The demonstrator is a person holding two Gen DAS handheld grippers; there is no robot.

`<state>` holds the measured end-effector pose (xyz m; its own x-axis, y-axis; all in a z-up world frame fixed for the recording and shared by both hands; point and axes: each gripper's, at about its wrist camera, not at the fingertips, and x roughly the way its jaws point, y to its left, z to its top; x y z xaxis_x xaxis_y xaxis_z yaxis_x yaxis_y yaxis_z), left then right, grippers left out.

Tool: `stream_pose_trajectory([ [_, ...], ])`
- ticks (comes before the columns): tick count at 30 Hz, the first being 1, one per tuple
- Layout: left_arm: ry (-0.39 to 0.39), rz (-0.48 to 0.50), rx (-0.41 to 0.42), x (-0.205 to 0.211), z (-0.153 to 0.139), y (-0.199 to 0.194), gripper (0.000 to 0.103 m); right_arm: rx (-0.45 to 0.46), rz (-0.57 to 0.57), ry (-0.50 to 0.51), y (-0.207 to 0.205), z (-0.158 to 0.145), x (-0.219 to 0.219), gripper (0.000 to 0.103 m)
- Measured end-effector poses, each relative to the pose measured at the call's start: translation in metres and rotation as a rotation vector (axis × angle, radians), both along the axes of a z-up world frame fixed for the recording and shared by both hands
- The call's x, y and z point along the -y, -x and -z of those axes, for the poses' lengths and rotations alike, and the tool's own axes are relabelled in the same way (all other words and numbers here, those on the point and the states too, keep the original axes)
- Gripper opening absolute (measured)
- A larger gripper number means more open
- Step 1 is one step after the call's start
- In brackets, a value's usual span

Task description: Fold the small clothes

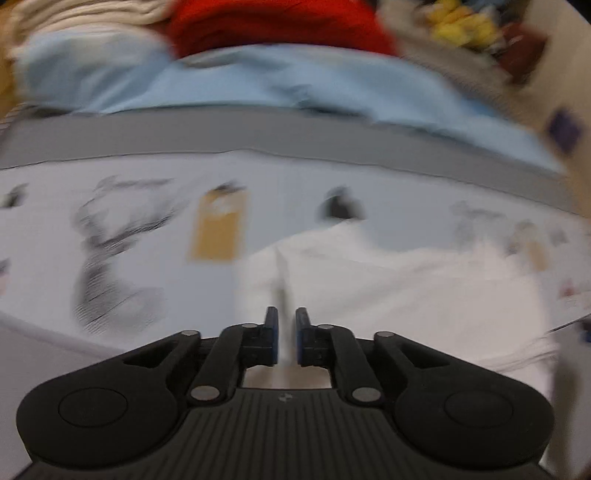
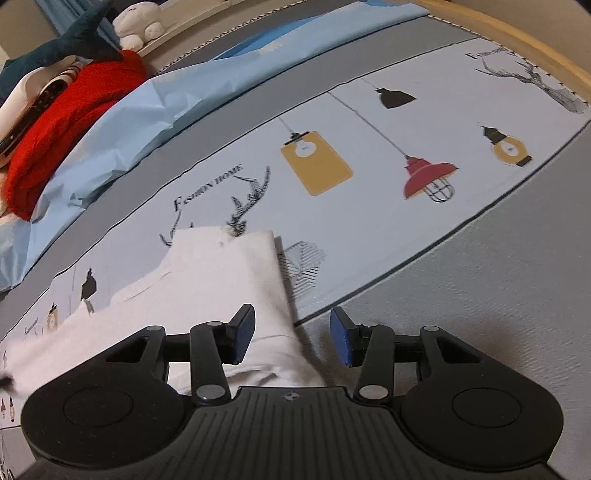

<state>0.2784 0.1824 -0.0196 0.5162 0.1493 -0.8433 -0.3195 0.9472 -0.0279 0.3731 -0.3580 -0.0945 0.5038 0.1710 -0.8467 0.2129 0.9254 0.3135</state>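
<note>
A small white garment (image 2: 207, 280) lies on a printed tablecloth (image 2: 369, 155). In the blurred left wrist view the white garment (image 1: 388, 280) spreads to the right, and my left gripper (image 1: 286, 321) is shut on a thin raised fold of it. My right gripper (image 2: 291, 332) is open and empty, low over the garment's near right corner; its left finger (image 2: 242, 332) is above the cloth and its right finger (image 2: 341, 339) is above the grey surface.
A light blue sheet (image 2: 155, 110) lies behind the tablecloth, with a red garment (image 2: 70, 122) and other clothes and a white plush toy (image 2: 136, 22) piled beyond. Grey cover (image 2: 498, 295) lies to the right. A wooden edge (image 2: 535, 40) curves at the far right.
</note>
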Motion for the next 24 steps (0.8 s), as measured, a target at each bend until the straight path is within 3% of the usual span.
stream_pose_trajectory([
  [2, -0.021, -0.057, 0.064, -0.006, -0.013, 0.017, 0.022, -0.007, -0.018, 0.007, -0.002, 0.002, -0.006, 0.049],
  [6, 0.036, -0.066, 0.138, -0.002, -0.02, 0.034, 0.026, -0.047, -0.079, 0.039, -0.004, 0.015, -0.023, 0.05],
  [10, 0.032, 0.004, 0.077, 0.01, 0.003, 0.025, 0.026, -0.1, -0.106, 0.072, -0.005, 0.034, -0.033, 0.05],
  [15, 0.051, 0.041, 0.067, 0.013, 0.017, 0.016, 0.026, -0.108, -0.082, 0.05, -0.007, 0.048, -0.035, 0.05],
  [18, 0.05, 0.06, 0.055, 0.015, 0.022, 0.014, 0.026, -0.156, -0.095, 0.16, -0.005, 0.064, -0.038, 0.049],
  [20, 0.044, 0.063, 0.045, 0.014, 0.024, 0.013, 0.026, -0.187, -0.087, 0.148, -0.004, 0.074, -0.036, 0.049],
  [24, 0.04, 0.053, 0.024, 0.007, 0.03, 0.009, 0.026, -0.175, -0.089, 0.172, -0.002, 0.06, -0.039, 0.048],
])
